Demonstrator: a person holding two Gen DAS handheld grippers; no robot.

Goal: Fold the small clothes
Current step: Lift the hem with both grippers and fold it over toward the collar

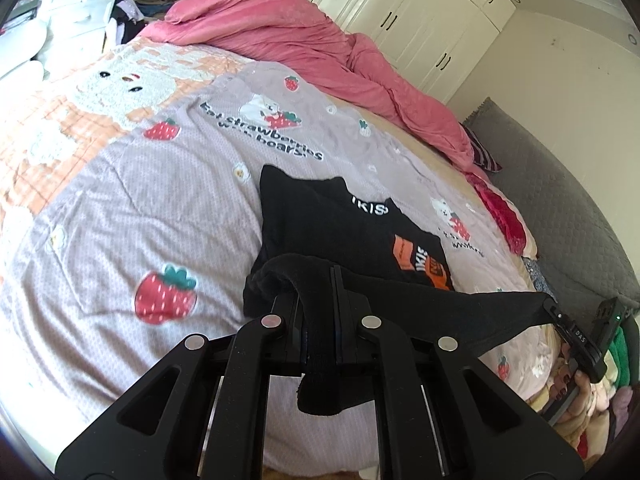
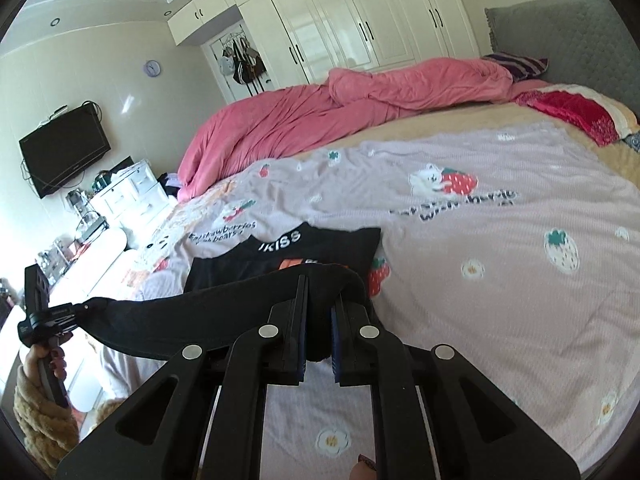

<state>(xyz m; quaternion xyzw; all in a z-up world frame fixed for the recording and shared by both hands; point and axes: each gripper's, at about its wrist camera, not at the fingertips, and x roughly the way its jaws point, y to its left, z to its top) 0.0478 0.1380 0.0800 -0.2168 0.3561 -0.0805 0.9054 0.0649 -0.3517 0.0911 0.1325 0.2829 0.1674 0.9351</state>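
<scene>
A small black T-shirt (image 1: 336, 224) with white "KISS" lettering at the collar and an orange print lies on the lilac strawberry blanket (image 1: 160, 208). Its near hem is lifted off the bed and stretched taut between both grippers. My left gripper (image 1: 318, 300) is shut on one hem corner; the fabric bunches over its fingers. My right gripper (image 2: 320, 312) is shut on the other hem corner of the shirt (image 2: 304, 252). The right gripper also shows in the left wrist view (image 1: 560, 316), and the left gripper in the right wrist view (image 2: 76, 312), each pinching an end of the hem.
A pink duvet (image 1: 304, 48) is heaped along the far side of the bed. A red cloth (image 2: 576, 112) and a grey headboard (image 2: 560, 28) are at the head end. White wardrobes (image 2: 352, 20), white drawers (image 2: 128, 192) and a wall TV (image 2: 64, 152) surround the bed.
</scene>
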